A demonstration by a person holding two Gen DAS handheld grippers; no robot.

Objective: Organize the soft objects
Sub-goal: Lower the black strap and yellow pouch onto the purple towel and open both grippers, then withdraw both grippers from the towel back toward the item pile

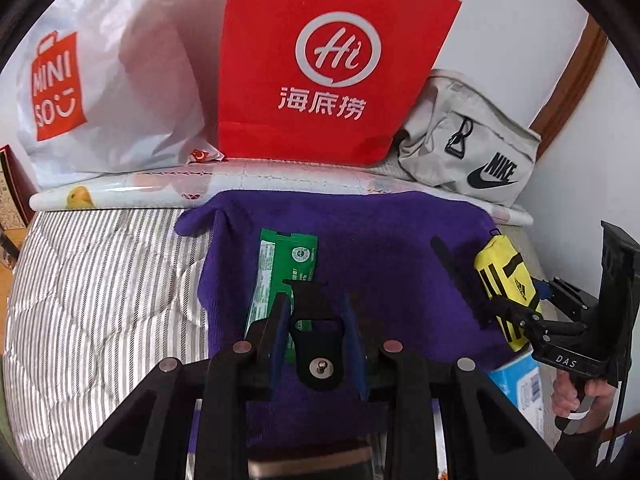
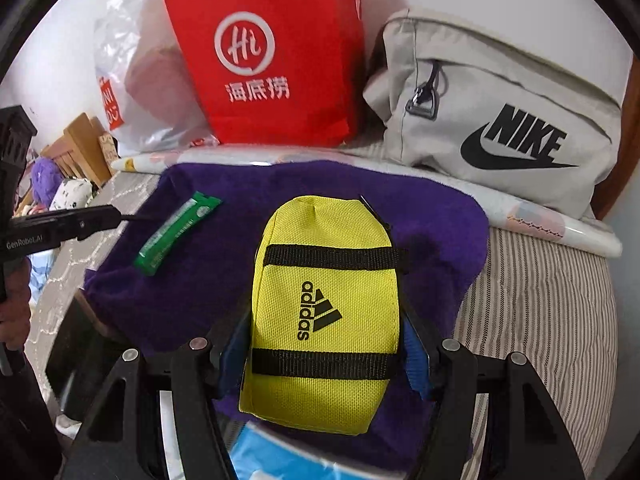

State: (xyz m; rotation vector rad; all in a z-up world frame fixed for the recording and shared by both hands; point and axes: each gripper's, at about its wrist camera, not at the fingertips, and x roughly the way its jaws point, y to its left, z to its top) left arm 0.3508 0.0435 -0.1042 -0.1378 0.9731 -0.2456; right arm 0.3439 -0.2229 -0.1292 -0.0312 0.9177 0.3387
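A purple towel (image 1: 380, 248) lies spread on the bed, with a green packet (image 1: 280, 276) lying flat on its left part. My left gripper (image 1: 314, 304) hovers just above the towel, shut on a small flat black tab (image 1: 318, 344) with a metal stud; its tip overlaps the packet's near end. My right gripper (image 2: 324, 304) is shut on a yellow adidas pouch (image 2: 324, 320), blue pads pressing both its sides, over the towel's near right part. In the left wrist view the pouch (image 1: 500, 276) and right gripper (image 1: 514, 312) sit at the towel's right edge.
Against the back wall stand a white Miniso plastic bag (image 1: 104, 88), a red paper bag (image 1: 320, 60) and a grey Nike bag (image 2: 500, 120). A rolled patterned mat (image 1: 132, 194) lies behind the towel. A striped quilt (image 1: 100, 288) covers the bed. A blue box (image 1: 516, 380) sits near the front.
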